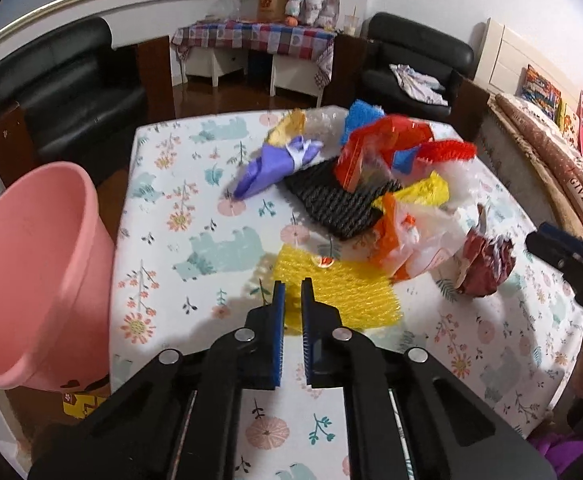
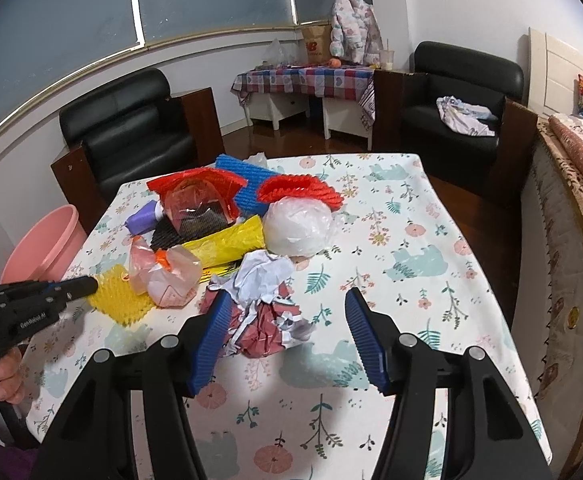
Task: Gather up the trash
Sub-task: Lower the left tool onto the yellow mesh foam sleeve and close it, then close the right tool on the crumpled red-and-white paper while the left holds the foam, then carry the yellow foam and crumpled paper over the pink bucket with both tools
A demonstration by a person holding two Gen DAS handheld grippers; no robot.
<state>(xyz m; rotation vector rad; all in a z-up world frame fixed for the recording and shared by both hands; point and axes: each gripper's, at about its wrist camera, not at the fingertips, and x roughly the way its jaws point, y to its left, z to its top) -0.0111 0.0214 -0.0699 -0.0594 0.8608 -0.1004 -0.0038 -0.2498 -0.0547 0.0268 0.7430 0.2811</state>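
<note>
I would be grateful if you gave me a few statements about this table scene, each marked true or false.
1. The right gripper stands open around the crumpled red-and-white paper. True.
2. The pink bin sits on the table. False: it stands beside the table's edge.
3. The left gripper is nearly shut at the yellow foam net. True.
4. The black mesh mat lies alone at the far corner. False: it lies among the trash pile.
</note>
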